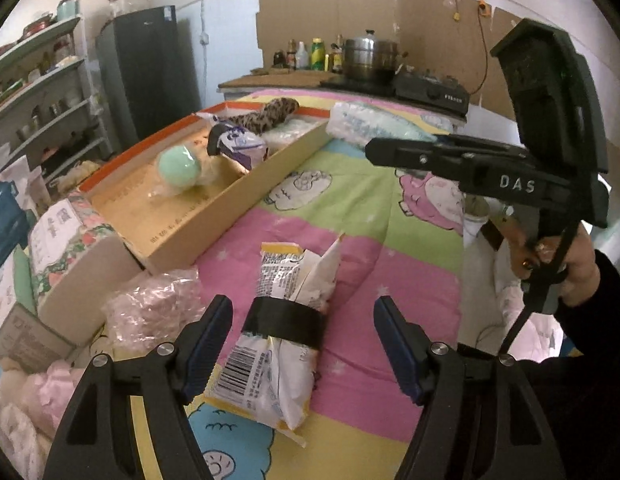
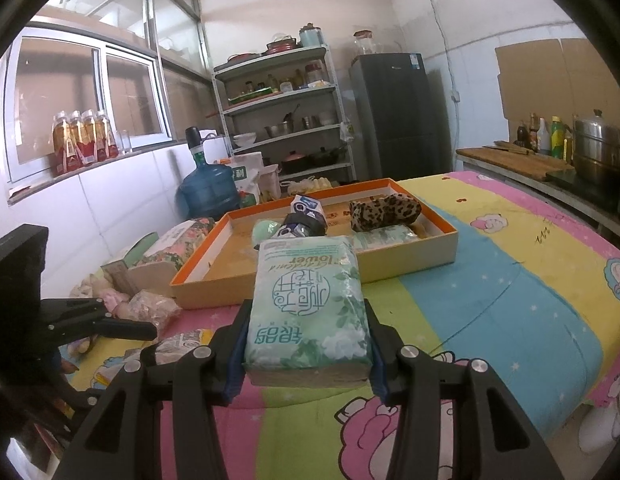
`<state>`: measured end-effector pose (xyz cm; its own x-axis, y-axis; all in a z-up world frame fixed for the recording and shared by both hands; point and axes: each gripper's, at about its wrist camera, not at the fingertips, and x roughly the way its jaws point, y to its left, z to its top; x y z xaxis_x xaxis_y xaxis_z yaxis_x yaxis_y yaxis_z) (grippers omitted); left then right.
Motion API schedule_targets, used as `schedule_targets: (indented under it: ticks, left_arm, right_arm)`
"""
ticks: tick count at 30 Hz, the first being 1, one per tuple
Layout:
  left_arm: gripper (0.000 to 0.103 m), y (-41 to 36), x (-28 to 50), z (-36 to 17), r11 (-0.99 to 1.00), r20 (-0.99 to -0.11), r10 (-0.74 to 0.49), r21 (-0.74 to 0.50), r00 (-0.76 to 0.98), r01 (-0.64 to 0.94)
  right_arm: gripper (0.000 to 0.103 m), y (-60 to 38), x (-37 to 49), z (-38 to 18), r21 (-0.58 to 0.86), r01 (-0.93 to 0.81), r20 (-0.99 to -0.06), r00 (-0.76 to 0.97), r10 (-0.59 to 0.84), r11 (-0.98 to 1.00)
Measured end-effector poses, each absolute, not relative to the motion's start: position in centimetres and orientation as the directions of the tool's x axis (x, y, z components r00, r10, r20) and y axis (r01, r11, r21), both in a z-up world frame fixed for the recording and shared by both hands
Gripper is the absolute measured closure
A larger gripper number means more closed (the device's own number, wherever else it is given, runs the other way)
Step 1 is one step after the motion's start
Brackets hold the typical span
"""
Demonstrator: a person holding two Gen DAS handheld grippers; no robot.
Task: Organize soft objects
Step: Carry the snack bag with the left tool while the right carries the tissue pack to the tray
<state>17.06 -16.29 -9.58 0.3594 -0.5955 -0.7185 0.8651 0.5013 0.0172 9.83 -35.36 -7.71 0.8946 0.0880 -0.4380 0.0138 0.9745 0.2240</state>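
Observation:
A white snack bag (image 1: 278, 344) bound with black tape lies on the cartoon-print quilt, between the fingers of my left gripper (image 1: 302, 344). That gripper is open and its pads stand clear of the bag on both sides. My right gripper (image 2: 306, 344) is shut on a green tissue pack (image 2: 306, 304) and holds it above the quilt in front of the orange-rimmed cardboard tray (image 2: 409, 256). In the tray (image 1: 246, 184) lie a mint-green ball (image 1: 178, 166), a taped white and purple bag (image 1: 238, 144) and a leopard-print piece (image 1: 266, 114).
A pink plastic-wrapped bundle (image 1: 150, 308) and a floral box (image 1: 66, 240) sit left of the tray. Beyond the quilt a counter holds a steel pot (image 1: 369, 60) and bottles. A fridge (image 2: 393, 120), shelves and a water jug (image 2: 210, 188) stand behind.

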Motion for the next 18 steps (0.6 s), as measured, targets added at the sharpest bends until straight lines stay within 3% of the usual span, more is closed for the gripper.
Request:
schedule_targets:
  ticks: [11,14,15,18]
  left_arm:
    - [0.033,-16.9,18.2,-10.7,0.492,-0.757,-0.578,-0.026,0.304,0.87]
    - [0.044,-16.9,18.2,-10.8,0.5,-0.757,-0.574,-0.022,0.313,0.866]
    - [0.053,-16.8,18.2,-10.7,0.505,-0.755,-0.574,-0.022,0.317,0.863]
    - [0.056,-16.4,18.2,-10.6,0.515,-0.75,-0.583,-0.042,0.314,0.856]
  right_arm:
    - [0.054,-35.5,10.0,-8.2,0.228,0.017,-0.448,0.89,0.09,0.973]
    - [0.054,-35.4,10.0,-8.3,0.229,0.015,-0.449,0.889,0.092,0.973]
    - [0.054,-35.4,10.0,-8.3,0.228,0.015,-0.449,0.889,0.092,0.973]
    - [0.054,-35.4,10.0,-8.3,0.229,0.015,-0.448,0.889,0.092,0.973]
